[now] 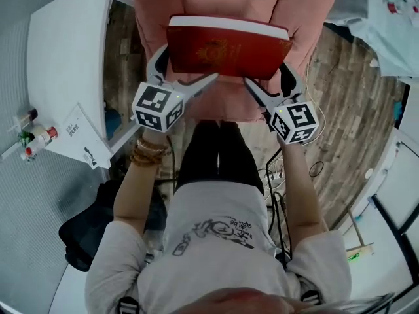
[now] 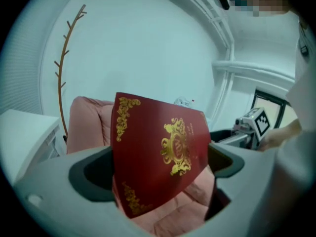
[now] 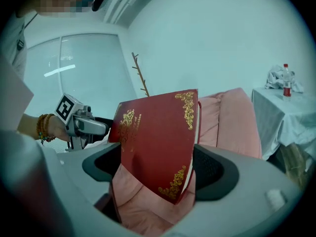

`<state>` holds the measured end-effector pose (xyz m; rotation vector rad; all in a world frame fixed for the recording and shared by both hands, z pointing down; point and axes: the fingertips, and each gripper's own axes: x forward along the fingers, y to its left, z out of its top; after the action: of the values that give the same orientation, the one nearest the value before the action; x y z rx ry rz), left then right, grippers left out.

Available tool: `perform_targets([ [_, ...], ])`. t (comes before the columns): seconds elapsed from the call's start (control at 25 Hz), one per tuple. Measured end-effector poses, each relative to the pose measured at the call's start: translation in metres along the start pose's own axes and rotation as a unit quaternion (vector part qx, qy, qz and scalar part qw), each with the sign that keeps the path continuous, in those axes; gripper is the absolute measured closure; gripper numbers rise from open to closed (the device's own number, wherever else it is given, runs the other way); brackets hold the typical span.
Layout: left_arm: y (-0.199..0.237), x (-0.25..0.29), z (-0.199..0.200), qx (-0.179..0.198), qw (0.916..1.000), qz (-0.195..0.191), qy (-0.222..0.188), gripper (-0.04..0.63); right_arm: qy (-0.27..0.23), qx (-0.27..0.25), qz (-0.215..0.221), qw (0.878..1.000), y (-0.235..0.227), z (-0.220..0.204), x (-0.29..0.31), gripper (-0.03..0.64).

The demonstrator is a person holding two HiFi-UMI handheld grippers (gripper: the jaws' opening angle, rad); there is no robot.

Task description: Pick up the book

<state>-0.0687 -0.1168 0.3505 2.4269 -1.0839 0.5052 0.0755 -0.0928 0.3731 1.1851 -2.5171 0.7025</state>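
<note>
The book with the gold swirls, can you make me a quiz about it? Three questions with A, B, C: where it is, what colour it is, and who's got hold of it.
1. Where is the book?
A. Inside a box
B. Held up over the pink sofa
C. Under a bed

2. What colour is its cover?
A. Red with gold patterns
B. Blue
C. Green

3. How is it being held?
A. Nothing grips it
B. One gripper only
C. Both grippers grip it

Answers:
1 B, because the head view shows it lifted with the sofa cushions under it.
2 A, because both gripper views show a red cover with gold decoration.
3 C, because the left gripper and the right gripper each have the book between their jaws.
</note>
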Motion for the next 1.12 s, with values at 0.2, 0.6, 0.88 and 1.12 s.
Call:
perform_targets([
  [0.2, -0.020, -0.043, 0.056, 0.006, 0.9991, 0.011, -0.041, 0.020, -0.035, -0.027, -0.002, 0.999, 0.028, 0.062, -0.034, 0.157],
  [0.6, -0.071, -0.123, 0.152, 0.039, 0.9927, 0.024, -0.112, 0.020, -0.097, -0.059, -0.012, 0.993, 0.082, 0.160, -0.112, 0.152],
  [0.88, -0.101, -0.176, 0.201, 0.050, 0.9843, 0.026, -0.167, 0.020, -0.141, -0.095, -0.019, 0.985, 0.123, 0.213, -0.162, 0.153],
  [1.12, -0.132, -0.213, 0.229, 0.074, 0.9760, 0.029, -0.203, 0.020, -0.176, -0.119, -0.026, 0.977, 0.146, 0.249, -0.200, 0.155],
])
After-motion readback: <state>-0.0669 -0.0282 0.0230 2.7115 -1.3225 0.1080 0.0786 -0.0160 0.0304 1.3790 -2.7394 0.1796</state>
